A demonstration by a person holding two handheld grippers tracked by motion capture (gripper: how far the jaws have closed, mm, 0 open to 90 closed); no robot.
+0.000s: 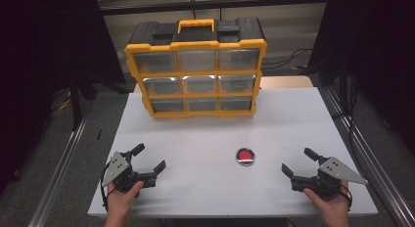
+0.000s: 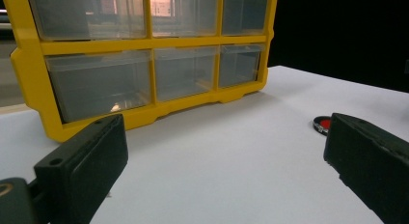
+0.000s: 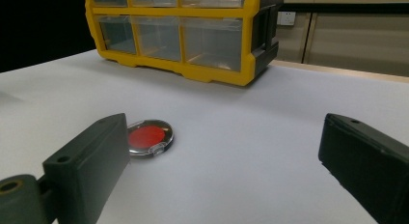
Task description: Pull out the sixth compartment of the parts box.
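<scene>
A small round case with a red inside and a clear, silver-rimmed lid (image 1: 245, 156) lies flat on the white counter (image 1: 205, 139), right of the middle and toward the near edge. It sits between the two hand-held grippers but closer to the right one, and touches neither.

The left hand-held gripper (image 1: 148, 157) rests low over the near left part of the counter, held by the person's left hand (image 1: 123, 192). Its two black jaws are spread wide apart with nothing between them, so it is released. In the left gripper view the jaws frame bare counter, and the round case (image 2: 322, 124) shows just beyond the jaw on the right of that view, partly hidden by it.

The right hand-held gripper (image 1: 297, 161) sits at the near right, held by the person's right hand (image 1: 333, 207), and points toward the middle of the counter. Its jaws are likewise spread wide and grasp nothing. In the right gripper view the round case (image 3: 148, 137) lies just past the tip of the jaw on the left of that view, near it but apart.

At the far side of the counter stands a yellow-and-black plastic organiser cabinet (image 1: 195, 70) with nine clear drawers in three rows and a yellow carrying handle on top, well apart from the case and both grippers. All drawers appear shut.
</scene>
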